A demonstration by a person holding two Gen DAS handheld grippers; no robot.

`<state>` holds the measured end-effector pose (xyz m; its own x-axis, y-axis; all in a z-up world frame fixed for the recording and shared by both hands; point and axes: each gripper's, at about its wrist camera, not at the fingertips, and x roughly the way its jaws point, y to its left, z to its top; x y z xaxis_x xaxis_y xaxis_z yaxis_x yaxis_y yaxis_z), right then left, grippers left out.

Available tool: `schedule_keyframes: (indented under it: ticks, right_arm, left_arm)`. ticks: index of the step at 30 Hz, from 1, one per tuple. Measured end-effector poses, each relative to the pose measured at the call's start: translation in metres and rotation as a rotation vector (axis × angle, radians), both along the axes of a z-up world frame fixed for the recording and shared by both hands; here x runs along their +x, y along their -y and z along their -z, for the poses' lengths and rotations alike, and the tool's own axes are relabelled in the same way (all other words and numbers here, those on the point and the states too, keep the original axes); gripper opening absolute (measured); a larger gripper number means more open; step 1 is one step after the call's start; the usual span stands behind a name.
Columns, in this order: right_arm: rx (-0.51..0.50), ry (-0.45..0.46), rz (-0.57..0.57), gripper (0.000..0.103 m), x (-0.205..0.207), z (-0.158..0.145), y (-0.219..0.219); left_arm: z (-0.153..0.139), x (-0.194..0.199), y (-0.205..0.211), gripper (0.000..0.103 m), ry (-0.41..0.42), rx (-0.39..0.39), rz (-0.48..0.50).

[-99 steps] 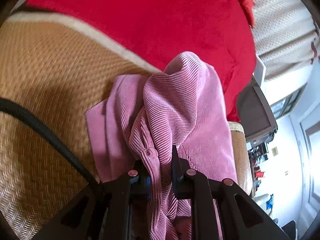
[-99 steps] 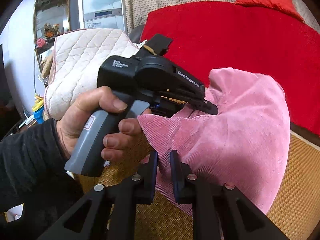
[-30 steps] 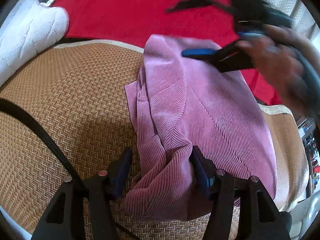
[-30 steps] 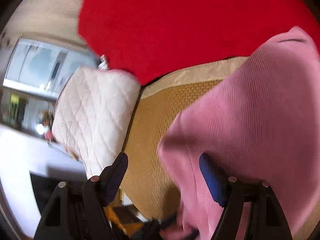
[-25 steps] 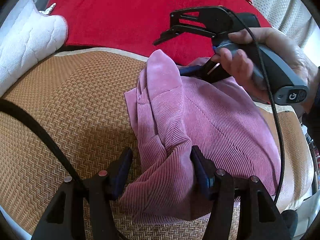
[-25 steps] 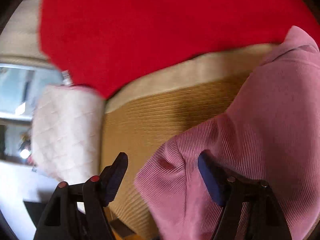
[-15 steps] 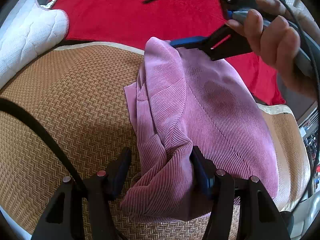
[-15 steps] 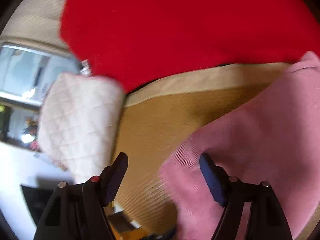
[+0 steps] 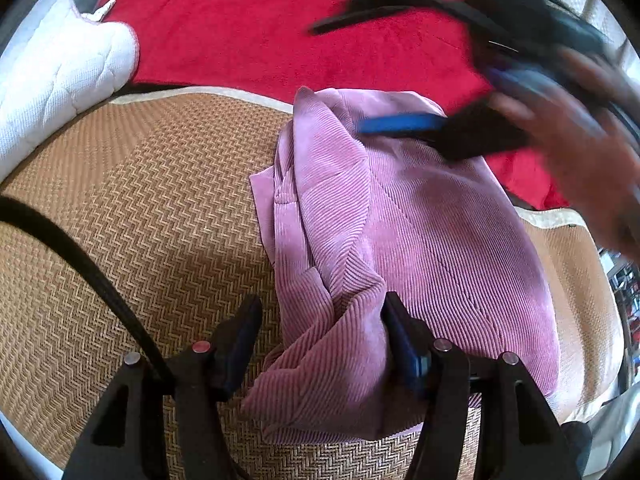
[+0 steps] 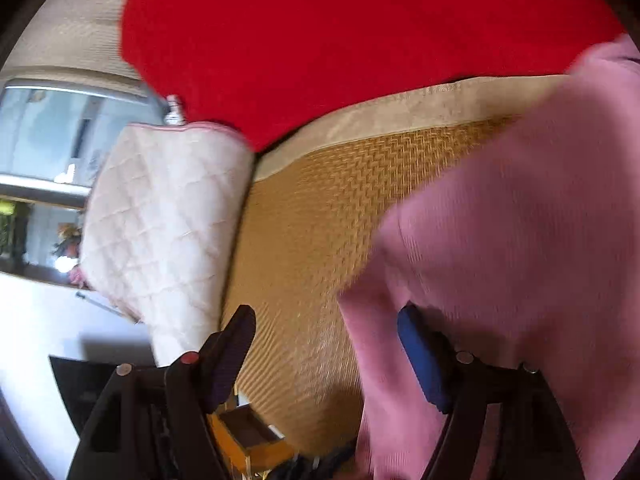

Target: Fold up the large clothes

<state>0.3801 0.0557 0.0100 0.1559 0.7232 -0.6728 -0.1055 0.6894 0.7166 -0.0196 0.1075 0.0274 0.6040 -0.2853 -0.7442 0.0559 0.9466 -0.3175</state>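
Though the pink corduroy garment (image 9: 420, 248) already lies bundled on the woven mat (image 9: 132, 208), its layers look uneven, needing tidying, with both the left tool (image 9: 320, 340) and right tool (image 10: 326, 344) standing wide, gripping nothing.

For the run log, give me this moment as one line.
garment: bunched on mat | left gripper: open, straddling near fold | right gripper: open, blurred at far edge

You are over a woven straw mat (image 9: 152, 200) with a pale cloth border, daylight falling on it. A red blanket (image 9: 260, 24) lies at twelve o'clock and a white quilted cushion (image 10: 168, 220) at ten. Past the cushion stands a glass-fronted cabinet (image 10: 60, 128).
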Motion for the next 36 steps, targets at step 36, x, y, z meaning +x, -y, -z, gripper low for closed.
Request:
schedule_keyframes:
  ticks: [36]
  right_arm:
    - [0.221, 0.128, 0.312, 0.080, -0.184, 0.068, 0.175]
  left_arm:
    - [-0.017, -0.013, -0.036, 0.076, -0.012, 0.003, -0.063]
